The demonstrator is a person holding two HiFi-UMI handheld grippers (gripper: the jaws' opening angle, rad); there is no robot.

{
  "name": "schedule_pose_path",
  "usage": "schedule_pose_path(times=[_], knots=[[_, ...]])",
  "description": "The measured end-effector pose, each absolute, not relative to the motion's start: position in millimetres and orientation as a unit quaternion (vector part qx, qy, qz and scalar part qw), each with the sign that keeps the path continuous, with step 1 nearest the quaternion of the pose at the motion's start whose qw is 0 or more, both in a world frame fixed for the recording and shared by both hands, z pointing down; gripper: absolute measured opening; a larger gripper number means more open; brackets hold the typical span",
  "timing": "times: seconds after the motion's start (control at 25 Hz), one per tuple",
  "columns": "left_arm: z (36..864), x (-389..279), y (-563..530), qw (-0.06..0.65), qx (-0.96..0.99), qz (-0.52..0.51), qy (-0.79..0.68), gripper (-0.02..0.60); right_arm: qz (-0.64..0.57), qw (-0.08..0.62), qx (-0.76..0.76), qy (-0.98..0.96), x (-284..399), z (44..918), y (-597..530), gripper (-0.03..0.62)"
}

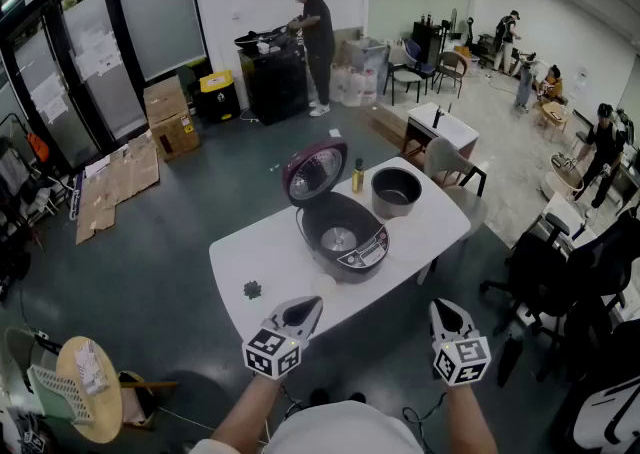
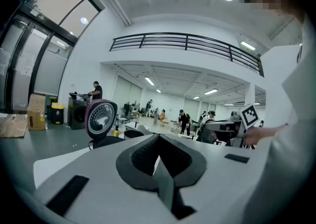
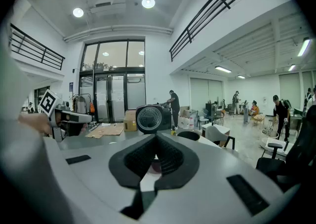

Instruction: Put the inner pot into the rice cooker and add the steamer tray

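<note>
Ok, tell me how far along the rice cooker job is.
Done: only that the cooker has its lid open. In hand: nothing; the left tool and right tool are both shut and empty, short of the table. Left: everything. The pot sits on the table right of the cooker and must go in, then the steamer tray, which I can't make out in these views.

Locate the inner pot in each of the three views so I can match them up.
Head view: inner pot on the white table, right of the rice cooker, just above centre.
Left gripper view: inner pot, a dark rim left of centre, just right of the raised lid.
Right gripper view: inner pot, a dark rim right of centre.
Shared landmark: the cooker's raised lid.
</note>
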State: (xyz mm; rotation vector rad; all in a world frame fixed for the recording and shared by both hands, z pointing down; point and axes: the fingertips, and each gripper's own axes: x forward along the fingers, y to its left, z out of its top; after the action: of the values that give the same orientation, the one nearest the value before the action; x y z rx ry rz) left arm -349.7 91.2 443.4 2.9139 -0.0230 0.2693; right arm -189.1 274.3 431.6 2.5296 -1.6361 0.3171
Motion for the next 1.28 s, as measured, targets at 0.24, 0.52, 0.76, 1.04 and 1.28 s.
schedule_pose_path(times=[0.24,0.52,0.76,1.04,1.28], knots=[[444.0,-346.0,92.8,0.109,0.99,0.09,-0.009,0.014,0.099,0.058,0.832,-0.542,-187.9,430.8,274.3,0.009],[443.7,-343.0,99.2,0.114,0.989,0.091,-0.006,0.014,0.099,0.047,0.835,-0.539,-184.8,428.8,280.2,0.011],[442.0,-334.8,103.5,0.118,0.989,0.088,-0.002,0.014,0.101,0.036,0.836,-0.538,-178.6,428.7,285.1,0.011],[444.6,-327.4,105.8,0.121,0.988,0.091,-0.004,0.036,0.097,0.041,0.834,-0.542,-175.3,429.8,286.6,0.042],[442.3,-322.5,109.9,0.124,0.988,0.09,-0.007,0.088,0.099,0.039,0.831,-0.545,-169.4,428.4,290.5,0.109]])
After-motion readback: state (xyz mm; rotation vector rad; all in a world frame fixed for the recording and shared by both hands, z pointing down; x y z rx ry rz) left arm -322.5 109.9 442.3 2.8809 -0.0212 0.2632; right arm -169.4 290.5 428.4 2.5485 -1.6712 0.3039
